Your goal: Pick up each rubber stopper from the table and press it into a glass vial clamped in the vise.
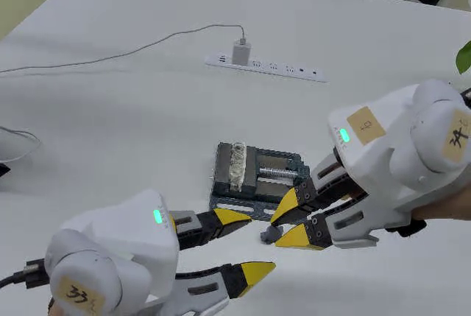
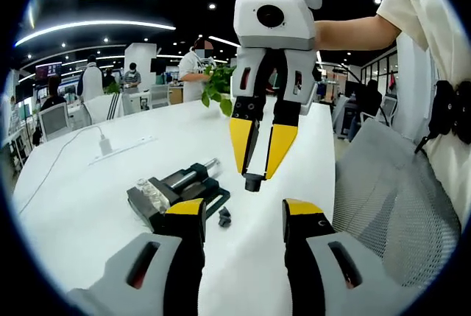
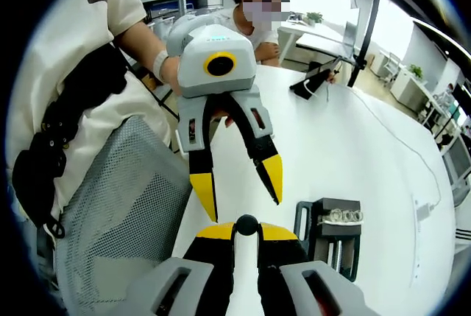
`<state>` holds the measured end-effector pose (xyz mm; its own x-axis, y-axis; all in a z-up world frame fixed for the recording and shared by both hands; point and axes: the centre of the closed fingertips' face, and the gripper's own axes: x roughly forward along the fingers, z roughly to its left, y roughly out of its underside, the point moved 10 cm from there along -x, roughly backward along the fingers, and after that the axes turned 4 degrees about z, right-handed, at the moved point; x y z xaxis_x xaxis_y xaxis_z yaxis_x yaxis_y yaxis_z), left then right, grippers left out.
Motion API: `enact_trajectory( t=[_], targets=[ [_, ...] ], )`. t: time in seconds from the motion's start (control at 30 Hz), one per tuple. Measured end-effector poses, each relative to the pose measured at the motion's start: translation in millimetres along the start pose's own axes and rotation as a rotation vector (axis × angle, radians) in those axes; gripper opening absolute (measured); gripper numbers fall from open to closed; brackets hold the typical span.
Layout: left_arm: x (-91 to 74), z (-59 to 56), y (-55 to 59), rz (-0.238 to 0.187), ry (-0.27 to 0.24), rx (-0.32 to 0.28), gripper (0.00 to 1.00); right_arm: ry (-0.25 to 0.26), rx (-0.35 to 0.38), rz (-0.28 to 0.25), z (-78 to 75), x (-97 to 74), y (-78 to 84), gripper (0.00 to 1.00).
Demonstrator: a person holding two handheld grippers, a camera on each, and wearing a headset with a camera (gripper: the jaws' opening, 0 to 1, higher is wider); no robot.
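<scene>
Rubber stopper (image 3: 246, 225) right in the bite of the right gripper (image 3: 246, 231): in the right gripper view its two yellow-tipped jaws are pressed together on the small dark round piece, pinched at the very tips. From the left gripper view the same gripper hangs above the white table (image 1: 147, 124), tips pointing down with that dark piece between them, clear of the surface.

Over to the left gripper (image 1: 246, 242), low at the near edge in the head view, and its jaws stand wide apart with nothing between them. It points toward the right gripper, tips near each other but not touching.

The vise (image 1: 257, 183) sits on the table just beyond both sets of tips, a dark block with its screw showing. A row of glass vials (image 1: 237, 165) is clamped upright at its left end, and in the right gripper view their open round mouths show from above.

A second stopper (image 2: 224, 216) lies on the table just beside the vise base, close to the left gripper's left jaw tip. In the head view a dark piece sits at the right gripper's tips, though I cannot tell which stopper it is.

Farther back a white power strip (image 1: 265, 66) lies flat with a charger (image 1: 241, 52) plugged in, its cable trailing off to the left.
</scene>
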<state>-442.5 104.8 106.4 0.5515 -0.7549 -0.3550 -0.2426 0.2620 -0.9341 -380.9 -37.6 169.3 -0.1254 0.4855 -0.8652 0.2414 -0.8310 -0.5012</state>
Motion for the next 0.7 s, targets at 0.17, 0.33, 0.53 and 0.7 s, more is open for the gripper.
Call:
enact_trajectory(
  t=[0.17, 0.33, 0.53, 0.7],
  targets=[
    [-4.3, 9.8, 11.3, 0.050, -0.082, -0.026, 0.63, -0.014, 0.022, 0.012, -1.5, 3.0, 5.0, 0.06],
    [-8.8, 17.2, 18.5, 0.066, -0.138, -0.055, 0.83, -0.021, 0.025, 0.021, -1.7, 4.6, 7.0, 0.06],
    [-12.6, 23.5, 25.9, 0.097, -0.162, -0.113, 0.97, -0.018, 0.027, 0.027, -6.2, 5.5, 7.8, 0.06],
    [-16.0, 25.2, 28.7, 0.106, -0.162, -0.124, 0.99, -0.016, 0.024, 0.044, -12.8, 6.6, 9.2, 0.06]
  ],
)
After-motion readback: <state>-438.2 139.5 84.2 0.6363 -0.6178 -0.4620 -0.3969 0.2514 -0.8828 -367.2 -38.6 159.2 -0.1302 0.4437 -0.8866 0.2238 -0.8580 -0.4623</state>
